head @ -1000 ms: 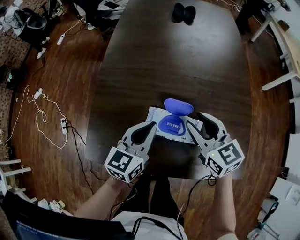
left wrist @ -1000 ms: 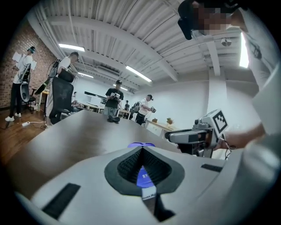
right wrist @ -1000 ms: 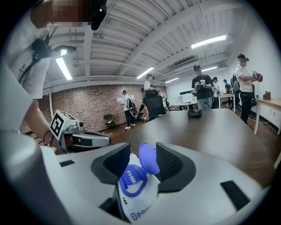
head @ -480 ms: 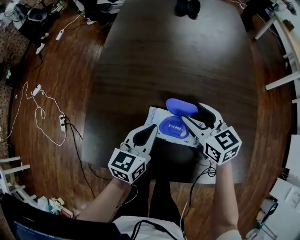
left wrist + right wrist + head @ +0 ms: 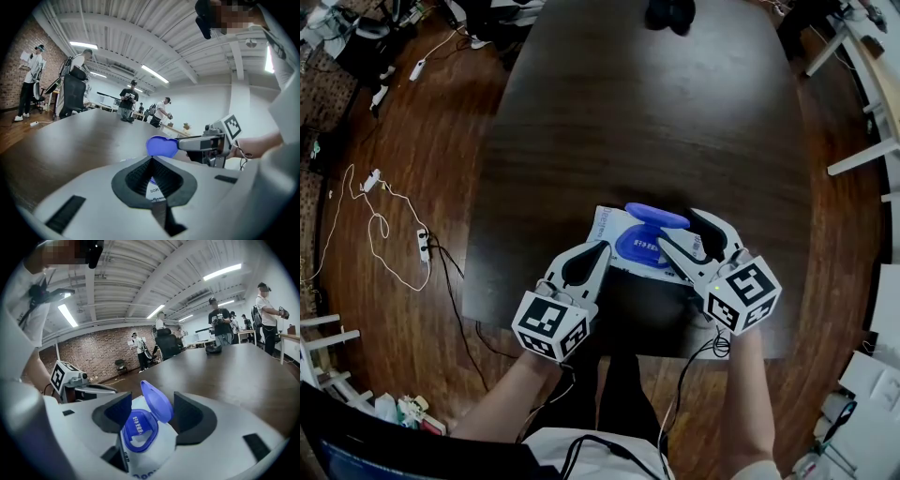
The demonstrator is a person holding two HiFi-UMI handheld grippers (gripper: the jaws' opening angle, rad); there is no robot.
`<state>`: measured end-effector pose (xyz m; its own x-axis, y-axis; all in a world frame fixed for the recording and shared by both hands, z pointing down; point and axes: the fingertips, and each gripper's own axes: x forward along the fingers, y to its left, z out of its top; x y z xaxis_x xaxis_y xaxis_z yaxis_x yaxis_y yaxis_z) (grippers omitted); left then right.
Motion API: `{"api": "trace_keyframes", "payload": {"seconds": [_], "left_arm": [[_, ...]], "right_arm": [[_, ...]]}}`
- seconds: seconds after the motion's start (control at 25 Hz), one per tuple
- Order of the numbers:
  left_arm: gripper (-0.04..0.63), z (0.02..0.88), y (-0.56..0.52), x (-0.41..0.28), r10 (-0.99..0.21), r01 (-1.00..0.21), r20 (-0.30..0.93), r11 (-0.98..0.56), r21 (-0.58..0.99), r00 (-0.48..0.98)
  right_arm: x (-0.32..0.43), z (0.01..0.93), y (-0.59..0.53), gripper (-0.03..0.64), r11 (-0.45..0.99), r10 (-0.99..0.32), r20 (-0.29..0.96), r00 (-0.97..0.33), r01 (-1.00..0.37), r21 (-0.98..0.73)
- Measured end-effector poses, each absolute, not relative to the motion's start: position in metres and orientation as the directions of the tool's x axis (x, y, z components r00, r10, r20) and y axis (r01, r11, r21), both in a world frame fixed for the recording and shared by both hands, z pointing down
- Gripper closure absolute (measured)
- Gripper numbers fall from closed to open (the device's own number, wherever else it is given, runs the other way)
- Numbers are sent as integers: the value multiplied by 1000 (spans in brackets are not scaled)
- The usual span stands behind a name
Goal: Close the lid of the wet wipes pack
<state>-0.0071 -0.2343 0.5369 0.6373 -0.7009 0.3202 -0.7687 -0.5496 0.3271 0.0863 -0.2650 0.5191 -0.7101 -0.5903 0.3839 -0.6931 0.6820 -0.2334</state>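
A white wet wipes pack [image 5: 614, 230] lies near the front edge of the dark table [image 5: 656, 122]. Its blue lid [image 5: 656, 216] stands raised over the blue opening ring [image 5: 637, 249]. My right gripper [image 5: 677, 227] is open, its jaws standing either side of the raised lid [image 5: 157, 401] without pressing it; the ring [image 5: 136, 434] and pack [image 5: 145, 460] lie below. My left gripper [image 5: 604, 247] is shut with its tips meeting at the pack's near left part. In the left gripper view the lid [image 5: 161, 146] shows beyond the closed tips [image 5: 152, 158], with the right gripper [image 5: 211, 140] beside it.
A black object [image 5: 667, 13] sits at the table's far end. Cables and a power strip [image 5: 422, 246] lie on the wooden floor at the left. White tables [image 5: 872, 84] stand at the right. Several people stand far off in the room.
My right gripper has moved forward so that its jaws straddle the lid, and they have spread wider. Both grippers have sunk a little. The lid looks more edge-on.
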Motion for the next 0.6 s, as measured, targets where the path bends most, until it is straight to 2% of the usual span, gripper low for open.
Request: {"api": "trace_keyframes", "payload": {"seconds": [0.6], "left_arm": [[598,521,-213,-12,-704,-762,294,-570,308,646]], "right_arm": [[71,522,-222,348,689,-580,407,-706,-691,-217]]}}
